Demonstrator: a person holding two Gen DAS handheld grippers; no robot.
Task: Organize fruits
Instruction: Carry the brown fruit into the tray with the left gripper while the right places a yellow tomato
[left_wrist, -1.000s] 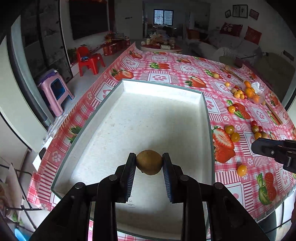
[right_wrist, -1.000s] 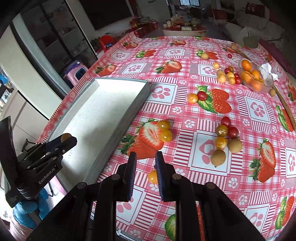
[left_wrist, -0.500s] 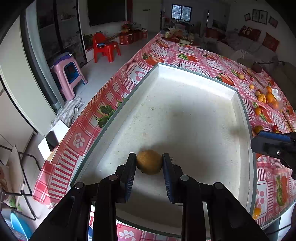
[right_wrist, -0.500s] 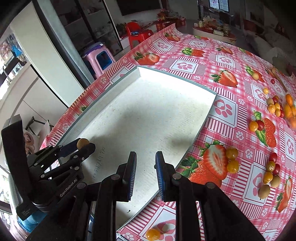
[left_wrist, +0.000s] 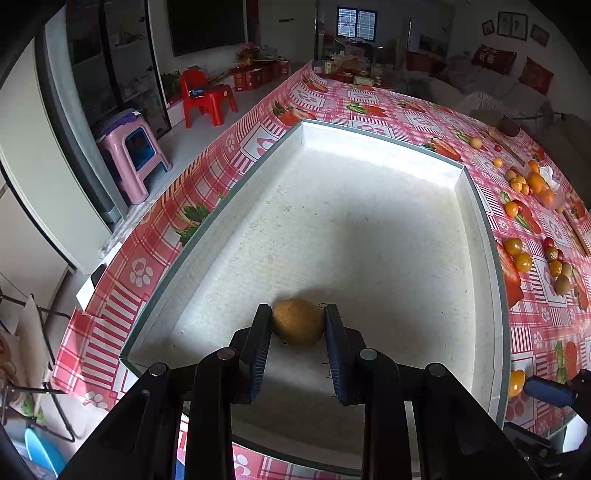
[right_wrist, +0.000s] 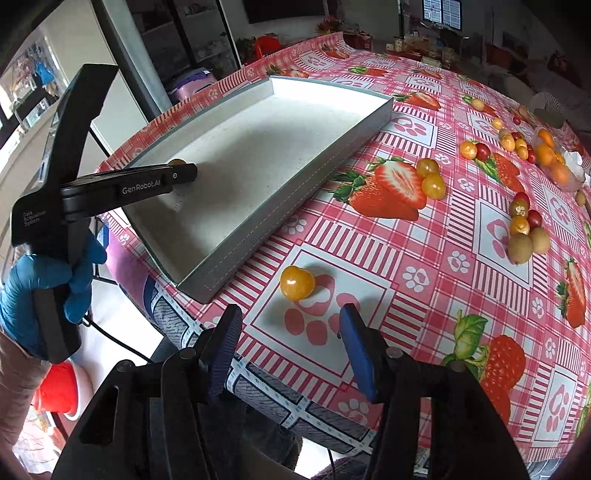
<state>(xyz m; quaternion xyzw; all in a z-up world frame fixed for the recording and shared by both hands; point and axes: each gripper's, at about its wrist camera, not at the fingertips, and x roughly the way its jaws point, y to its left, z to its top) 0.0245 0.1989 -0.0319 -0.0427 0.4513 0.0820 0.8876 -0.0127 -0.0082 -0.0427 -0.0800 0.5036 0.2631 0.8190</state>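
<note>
My left gripper is shut on a brown kiwi and holds it low over the near left part of the white tray. In the right wrist view the left gripper reaches over the tray with the kiwi peeking out. My right gripper is open and empty, near the table's front edge, just short of a yellow cherry tomato on the tablecloth.
Several yellow and red tomatoes and two kiwis lie scattered on the strawberry tablecloth right of the tray. A clear bowl of oranges stands at the far right. A pink stool and red chair stand beyond the table's left edge.
My left gripper has lowered the kiwi toward the tray floor. My right gripper has opened and swung back right, to the table's front edge facing the yellow tomato.
</note>
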